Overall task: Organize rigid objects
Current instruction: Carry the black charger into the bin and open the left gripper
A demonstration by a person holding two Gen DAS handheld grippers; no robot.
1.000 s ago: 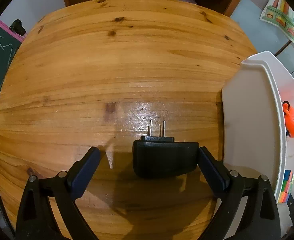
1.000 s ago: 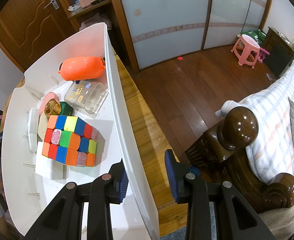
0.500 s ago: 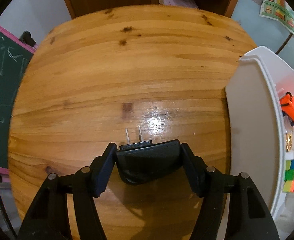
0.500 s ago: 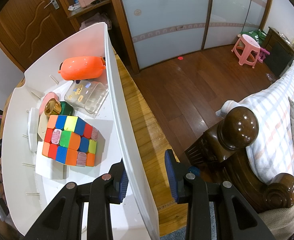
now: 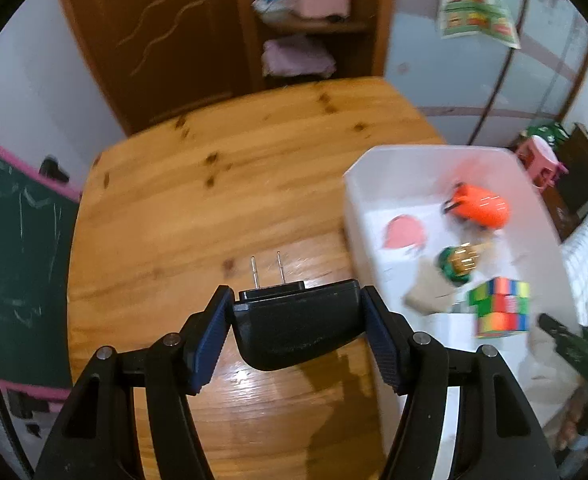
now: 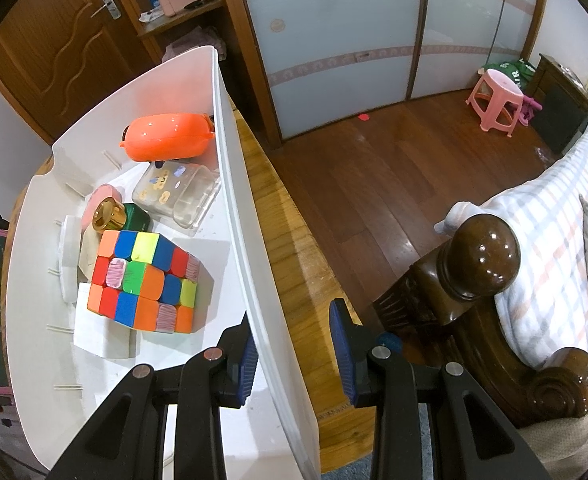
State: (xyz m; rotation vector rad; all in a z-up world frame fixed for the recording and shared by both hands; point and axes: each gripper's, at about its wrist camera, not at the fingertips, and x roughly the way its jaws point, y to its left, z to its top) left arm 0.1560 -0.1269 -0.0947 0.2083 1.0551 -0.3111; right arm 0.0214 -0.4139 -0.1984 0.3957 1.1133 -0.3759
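My left gripper (image 5: 295,330) is shut on a black power adapter (image 5: 297,326), prongs pointing forward, held above the wooden table (image 5: 198,216). To its right stands a white bin (image 5: 393,160) with an orange case (image 5: 479,206), a green and gold bottle (image 5: 457,262) and a colour cube (image 5: 499,306) inside. My right gripper (image 6: 294,354) is open and straddles the bin's right wall (image 6: 246,240), one finger inside and one outside. The cube (image 6: 146,280), orange case (image 6: 166,142) and a clear box (image 6: 176,194) show in the right wrist view.
A chalkboard (image 5: 14,248) stands left of the table. A wooden door and shelf (image 5: 305,24) are behind it. A dark wooden bedpost (image 6: 481,252) and bed sit to the right of the bin, with a pink stool (image 6: 495,100) on the floor.
My left gripper closed on the adapter, lifted it off the table and swung towards the bin. The right gripper has stayed on the bin wall.
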